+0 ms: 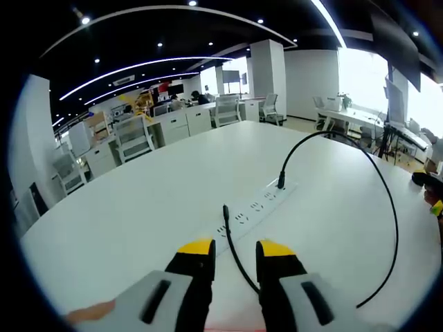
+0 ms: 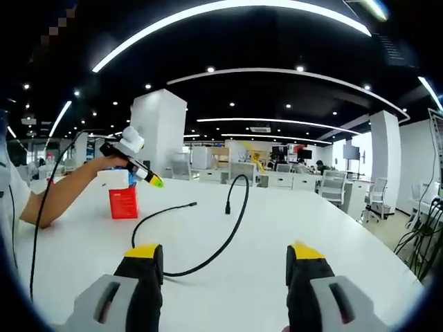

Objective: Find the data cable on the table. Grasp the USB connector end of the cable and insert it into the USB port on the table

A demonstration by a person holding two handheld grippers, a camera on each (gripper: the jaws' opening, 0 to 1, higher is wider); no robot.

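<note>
**newbie_rig:** ok so the left tongs (image 1: 232, 257) are clamped on the black cable (image 1: 239, 259), a bit back from the tip. The connector end (image 1: 225, 211) sticks up just past the jaws, right over the white power strip (image 1: 257, 205) set into the desk (image 1: 138, 207). How do I not botch the plug-in?

**cable_guy:** I'd say the grip looks a little far from the plug, so the free bit can flex when you push. Keep it slow, line the tip square to the slot and come down straight. I can't tell from the left gripper view which socket is the USB one (too small), so check that first. There's already a black plug (image 1: 281, 182) in the far end of the strip with its lead arcing off to the right, steer clear of it

**newbie_rig:** and the right tongs (image 2: 225, 259)?

**cable_guy:** wide open, holding nothing, hovering low over the desk. In the right gripper view the cable loops across the white top between those jaws and rises toward the left tongs, held by a person's hand (image 2: 114, 162) near a red box (image 2: 123, 200). The cable's thin, glossy, springy-looking, so I'd expect it to fight you a bit
</note>
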